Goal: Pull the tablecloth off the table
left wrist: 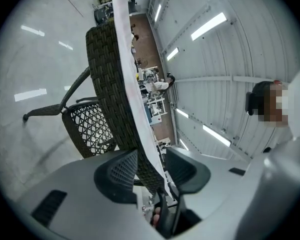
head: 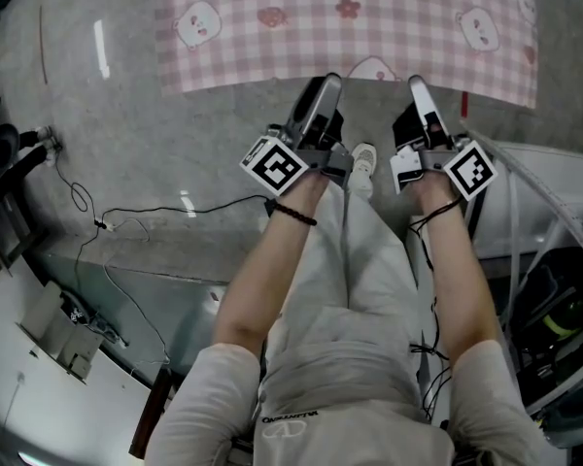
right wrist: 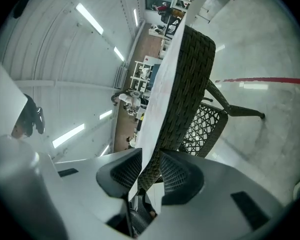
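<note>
- Head view: the person's trousers (head: 360,299) fill 6 o'clock, with both forearms reaching up toward 12.
- A shoe (head: 362,168) shows between the two wrists.
- Cables (head: 117,226) trail over the grey floor (head: 107,163) at 9 o'clock.
- The left gripper (head: 328,81) points to 12 o'clock, and its tips meet the near hem of the cloth (head: 369,17).
- The right gripper (head: 415,83) lies just beside it at 1 o'clock, its tips at the same hem.
- The cloth is pink check with small animal faces. It is spread over the table across 12 o'clock, and its hem hangs toward the person.
- Left gripper view: the left gripper (left wrist: 152,166) is partly open and straddles the table's edge.
- Here the wicker rim of the table (left wrist: 107,74) sits against the 9 o'clock pad. The cloth (left wrist: 131,99) lies over the rim, and a slim gap is left before the 3 o'clock pad.
- Right gripper view: the right gripper (right wrist: 151,169) has its jaws set narrower.
- The cloth (right wrist: 157,89) touches the 9 o'clock pad and the rim of the table (right wrist: 190,79) touches the 3 o'clock pad, so both look pinched with no gap showing.
- The cloth's flap runs down deep between these jaws toward 6 o'clock.
- Beyond the rim, the table's lattice base (right wrist: 202,126) and one leg stand on the floor.
- A red line (right wrist: 260,80) crosses the floor at 3 o'clock.
</note>
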Tool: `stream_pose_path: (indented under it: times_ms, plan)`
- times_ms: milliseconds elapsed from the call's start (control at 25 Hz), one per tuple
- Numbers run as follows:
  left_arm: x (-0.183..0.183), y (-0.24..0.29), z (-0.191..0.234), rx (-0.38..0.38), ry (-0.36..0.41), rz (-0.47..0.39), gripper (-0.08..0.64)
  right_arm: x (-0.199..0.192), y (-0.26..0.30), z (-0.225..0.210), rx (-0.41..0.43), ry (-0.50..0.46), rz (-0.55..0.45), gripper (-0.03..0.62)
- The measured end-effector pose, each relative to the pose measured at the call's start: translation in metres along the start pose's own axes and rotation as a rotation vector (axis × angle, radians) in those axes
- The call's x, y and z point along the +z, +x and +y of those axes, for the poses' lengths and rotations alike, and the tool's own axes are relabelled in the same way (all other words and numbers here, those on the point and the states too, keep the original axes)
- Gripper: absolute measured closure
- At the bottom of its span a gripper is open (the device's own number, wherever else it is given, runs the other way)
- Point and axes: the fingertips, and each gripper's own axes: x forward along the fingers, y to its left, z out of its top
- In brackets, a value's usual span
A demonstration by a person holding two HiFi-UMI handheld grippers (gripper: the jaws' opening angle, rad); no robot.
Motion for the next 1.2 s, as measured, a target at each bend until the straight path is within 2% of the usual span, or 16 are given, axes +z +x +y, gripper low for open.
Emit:
stream_pose_path:
  times_ms: [200, 280, 440, 520, 760, 1200]
  plan:
    - [0.01, 0.009, -0.004, -0.022, 0.007, -0.021, 0.411, 0.008, 0.005, 0.005, 0.016, 0.022, -0.041, 0.517]
    - [0.011, 0.012, -0.003, -0.03, -0.026, -0.036, 0.431, 0.011, 0.007, 0.005, 0.016, 0.029, -0.054, 0.541]
    - [0.012, 0.014, 0.001, -0.022, -0.073, -0.06, 0.537, 0.012, 0.008, 0.005, 0.024, 0.056, -0.074, 0.572]
    - [0.012, 0.014, 0.002, -0.034, -0.099, -0.069, 0.552, 0.013, 0.008, 0.006, 0.028, 0.067, -0.084, 0.577]
    - [0.013, 0.014, -0.001, -0.087, -0.164, -0.091, 0.557, 0.012, 0.007, 0.006, 0.036, 0.067, -0.101, 0.58]
    - [0.013, 0.015, 0.0, -0.112, -0.201, -0.084, 0.558, 0.013, 0.007, 0.003, 0.03, 0.082, -0.102, 0.581]
